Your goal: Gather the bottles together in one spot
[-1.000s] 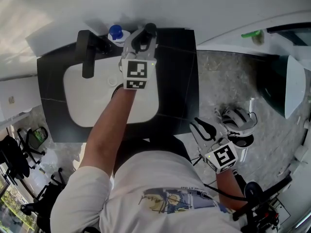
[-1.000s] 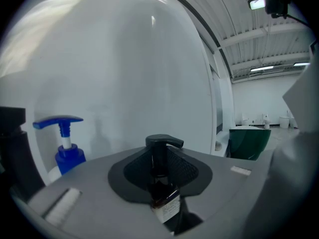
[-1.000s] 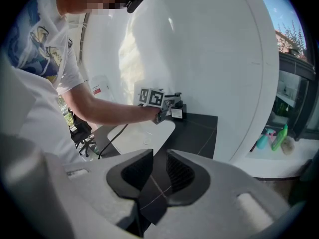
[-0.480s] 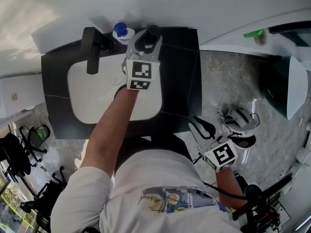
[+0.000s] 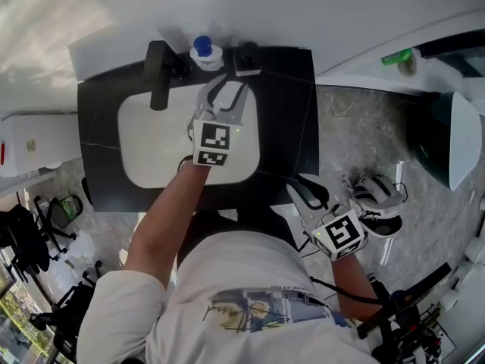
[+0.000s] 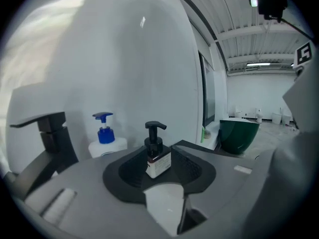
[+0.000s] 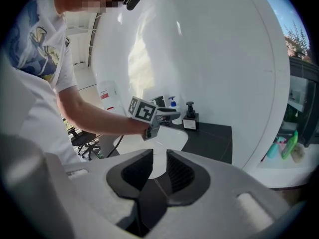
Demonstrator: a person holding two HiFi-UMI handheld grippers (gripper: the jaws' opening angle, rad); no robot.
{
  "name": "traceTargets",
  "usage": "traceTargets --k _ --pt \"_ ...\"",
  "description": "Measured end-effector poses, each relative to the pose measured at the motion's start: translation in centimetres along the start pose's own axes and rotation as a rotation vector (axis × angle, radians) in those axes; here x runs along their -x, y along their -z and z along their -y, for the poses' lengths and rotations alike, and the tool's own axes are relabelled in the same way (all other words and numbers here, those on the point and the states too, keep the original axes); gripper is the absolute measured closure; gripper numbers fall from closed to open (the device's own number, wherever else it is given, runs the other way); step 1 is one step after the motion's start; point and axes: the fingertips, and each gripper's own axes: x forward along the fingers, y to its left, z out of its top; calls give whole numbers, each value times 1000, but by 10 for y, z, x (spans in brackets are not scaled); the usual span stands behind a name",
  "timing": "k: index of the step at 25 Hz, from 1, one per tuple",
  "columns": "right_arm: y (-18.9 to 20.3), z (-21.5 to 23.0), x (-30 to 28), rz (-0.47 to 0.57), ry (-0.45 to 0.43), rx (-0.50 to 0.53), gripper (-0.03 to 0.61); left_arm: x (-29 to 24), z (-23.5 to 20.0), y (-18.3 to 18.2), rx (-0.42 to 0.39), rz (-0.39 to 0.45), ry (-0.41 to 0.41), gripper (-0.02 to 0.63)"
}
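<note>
A black pump bottle (image 5: 246,58) with a pale label stands at the back of the black counter (image 5: 284,127), close beside a white bottle with a blue pump (image 5: 204,53). My left gripper (image 5: 223,89) hovers over the white sink basin (image 5: 151,142), open, its tips a little short of the black bottle. In the left gripper view the black bottle (image 6: 158,164) stands framed between the parted jaws of the left gripper (image 6: 159,154), untouched, with the white bottle (image 6: 105,143) to its left. My right gripper (image 5: 307,196) hangs low beside the counter's front right corner, open and empty (image 7: 158,158).
A black faucet (image 5: 158,82) rises at the basin's back left. A dark green tub (image 5: 428,135) and green bottles (image 5: 395,54) are off to the right. A white and black device (image 5: 375,196) lies on the speckled floor near my right gripper. Office chairs (image 5: 45,218) stand at left.
My left gripper has let go of the black pump bottle and drawn back over the basin. The bottle stays beside the white one. The right gripper has barely shifted.
</note>
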Motion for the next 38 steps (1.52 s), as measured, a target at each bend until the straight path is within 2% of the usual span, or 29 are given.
traceTargets --k 2,9,12,15,21,24,28,38 --pt "-6 -7 -5 16 -4 11 495 23 3 4 18 -13 14 491" --pt "-38 -48 -22 71 -39 89 528 129 11 6 100 -46 93 536" --pt "-54 -72 -32 90 -64 139 577 177 0 -3 118 -49 78 571" --pt "-64 -96 -40 93 -75 175 577 223 -13 -9 140 -81 63 612" --pt "-74 -139 -47 94 -62 218 577 299 -22 7 146 -126 160 612" --pt "-76 -165 -46 107 -59 232 577 330 -19 8 187 -169 200 612" --pt "-68 -195 -39 103 -49 244 577 361 -9 20 202 -165 234 612" --pt "-49 -263 -24 112 -39 271 577 418 16 17 160 -159 323 612"
